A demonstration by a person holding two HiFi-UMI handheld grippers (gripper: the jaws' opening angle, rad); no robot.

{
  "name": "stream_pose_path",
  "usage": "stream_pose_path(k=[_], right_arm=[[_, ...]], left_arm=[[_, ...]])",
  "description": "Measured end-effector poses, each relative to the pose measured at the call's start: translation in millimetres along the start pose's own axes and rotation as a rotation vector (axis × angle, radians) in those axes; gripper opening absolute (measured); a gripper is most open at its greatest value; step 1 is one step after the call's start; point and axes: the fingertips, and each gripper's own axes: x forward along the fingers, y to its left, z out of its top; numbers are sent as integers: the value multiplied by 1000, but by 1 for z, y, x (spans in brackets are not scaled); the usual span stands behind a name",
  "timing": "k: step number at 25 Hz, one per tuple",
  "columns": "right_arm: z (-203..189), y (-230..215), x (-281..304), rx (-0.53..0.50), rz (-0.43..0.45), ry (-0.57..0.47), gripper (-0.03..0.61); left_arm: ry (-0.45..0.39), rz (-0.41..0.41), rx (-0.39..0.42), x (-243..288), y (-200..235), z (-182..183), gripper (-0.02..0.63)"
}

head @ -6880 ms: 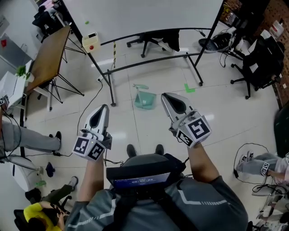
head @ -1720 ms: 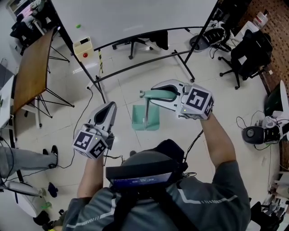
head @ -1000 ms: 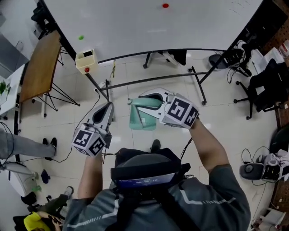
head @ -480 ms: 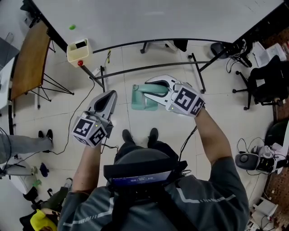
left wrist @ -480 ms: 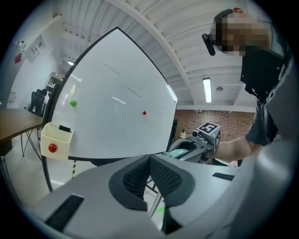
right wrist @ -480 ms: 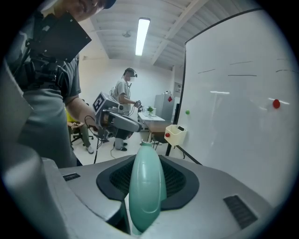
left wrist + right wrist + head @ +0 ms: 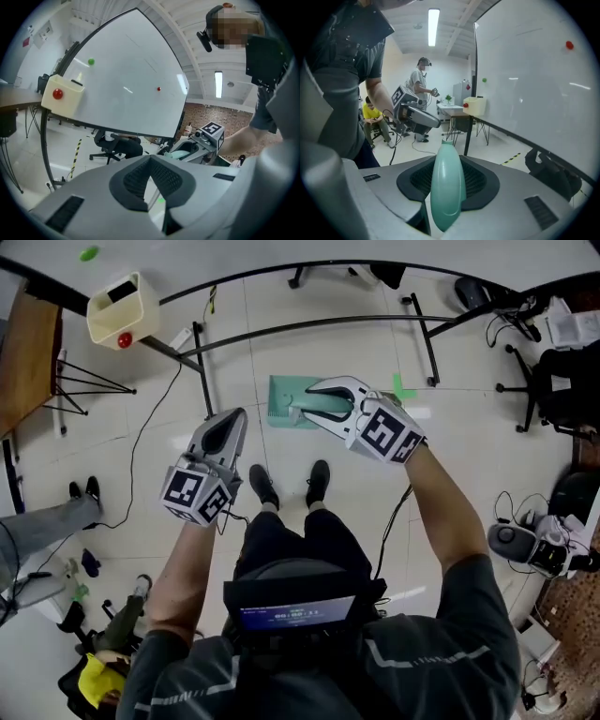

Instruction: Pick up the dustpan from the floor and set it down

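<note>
The pale green dustpan (image 7: 278,399) is held by its handle (image 7: 447,187) in my right gripper (image 7: 307,401), whose jaws are shut on that handle. In the head view the pan lies low over the tiled floor, just ahead of the person's shoes; I cannot tell whether it touches the tiles. In the right gripper view the handle runs up between the dark pads (image 7: 480,180), and the pan itself is hidden. My left gripper (image 7: 234,420) hangs to the left of the pan, apart from it. Its jaws (image 7: 151,159) are shut with nothing in them.
The black legs (image 7: 200,371) of a whiteboard stand cross the floor just beyond the dustpan. A yellow box with a red button (image 7: 116,309) sits on its left post. Green tape (image 7: 403,390) marks the tiles. Office chairs, cables and other people (image 7: 423,89) stand around.
Both grippers have sunk toward the floor. The dustpan has come down with the right gripper and now looks flat and low. The left gripper is still shut and empty.
</note>
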Motion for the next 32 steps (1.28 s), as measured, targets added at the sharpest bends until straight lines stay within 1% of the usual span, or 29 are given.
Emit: stream_pose_path(k=[4, 6, 10, 15, 19, 21, 24, 27, 30, 32], right_arm=[[-72, -11, 60, 35, 16, 47, 155], [-103, -15, 84, 46, 6, 61, 155], [-163, -14, 118, 19, 20, 93, 155], [-212, -29, 144, 45, 7, 107, 155], [-229, -27, 154, 60, 11, 109, 156], [-228, -23, 155, 71, 8, 94, 156], [-224, -17, 155, 59, 5, 99, 156], [-229, -13, 151, 74, -2, 108, 160], [-238, -7, 147, 96, 2, 127, 161], [-240, 2, 144, 95, 11, 157, 202]], left_arm=[[4, 19, -77, 37, 45, -62, 28], [17, 28, -84, 54, 62, -87, 28], [37, 57, -82, 76, 84, -135, 28], [80, 93, -92, 92, 107, -181, 28], [87, 87, -97, 98, 111, -194, 28], [73, 81, -107, 96, 108, -189, 28], [38, 88, -115, 94, 109, -176, 28], [50, 77, -96, 99, 104, -176, 28], [57, 74, -94, 100, 98, -182, 28], [62, 74, -95, 97, 94, -183, 28]])
